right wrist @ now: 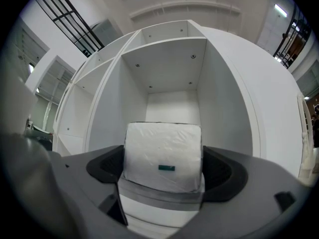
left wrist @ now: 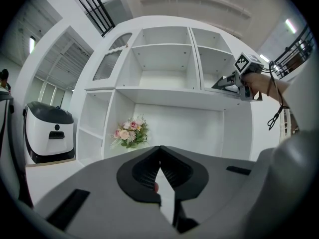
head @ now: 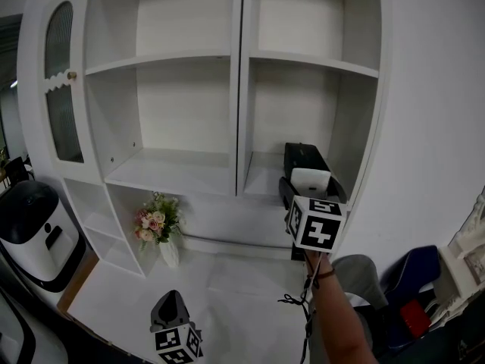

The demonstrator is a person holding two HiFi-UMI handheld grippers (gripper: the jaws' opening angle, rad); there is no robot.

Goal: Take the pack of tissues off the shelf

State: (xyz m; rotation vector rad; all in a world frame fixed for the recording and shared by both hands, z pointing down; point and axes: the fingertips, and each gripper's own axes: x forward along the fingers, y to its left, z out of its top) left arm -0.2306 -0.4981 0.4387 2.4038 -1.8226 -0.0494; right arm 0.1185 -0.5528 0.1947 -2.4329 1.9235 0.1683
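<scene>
The pack of tissues (right wrist: 163,156), white in clear wrap with a small green label, sits at the front of the cabinet's lower right shelf (head: 261,179). My right gripper (head: 303,158) reaches level into that compartment, and its black pads lie against both sides of the pack (head: 311,180), which fills the space between the jaws. The same gripper (left wrist: 227,83) shows from the side in the left gripper view. Low near the white floor, my left gripper (head: 176,332) is shut with nothing in it, its tips (left wrist: 159,159) meeting.
The white cabinet (head: 239,89) has bare shelves and a glass-fronted door (head: 61,82) at the left. A vase of pink flowers (head: 155,224) stands in its open base. A white and black appliance (head: 30,230) sits at far left. Blue and red objects (head: 413,287) lie at right.
</scene>
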